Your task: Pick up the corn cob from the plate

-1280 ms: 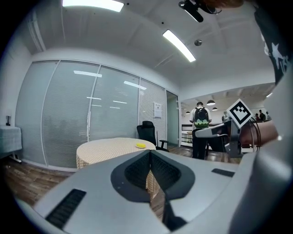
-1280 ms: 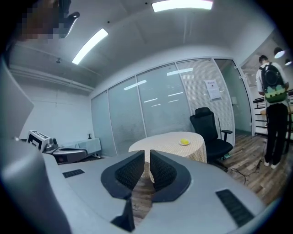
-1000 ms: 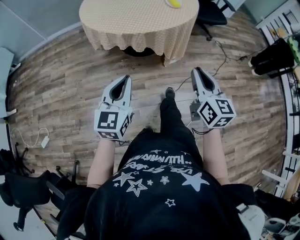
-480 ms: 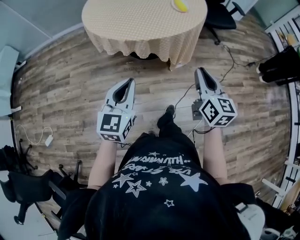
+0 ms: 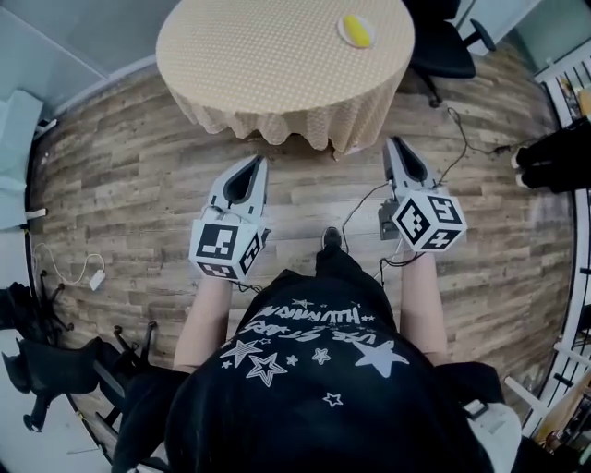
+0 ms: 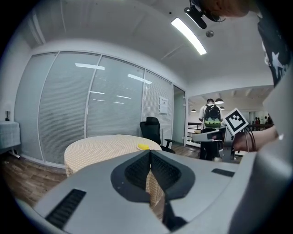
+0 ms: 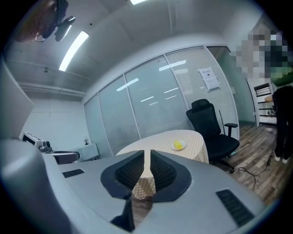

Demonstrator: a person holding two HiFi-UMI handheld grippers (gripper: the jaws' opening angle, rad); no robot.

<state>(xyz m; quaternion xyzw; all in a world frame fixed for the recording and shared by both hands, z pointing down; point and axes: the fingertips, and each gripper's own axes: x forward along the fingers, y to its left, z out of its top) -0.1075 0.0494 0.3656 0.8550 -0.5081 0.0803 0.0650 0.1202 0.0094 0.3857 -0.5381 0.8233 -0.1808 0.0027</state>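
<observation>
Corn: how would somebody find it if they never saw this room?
Look for the round tan table on the wooden floor. Near its edge by the black chair sits a small white plate, and the corn lies on it. It is the only bright yellow thing there.

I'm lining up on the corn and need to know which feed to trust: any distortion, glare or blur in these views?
Head view: fisheye bends the floor, but the corn cob on its plate reads sharp. Left gripper view: ceiling light glares, corn cob tiny. Right gripper view: dark vignetted corners, corn cob small but clear.
</observation>
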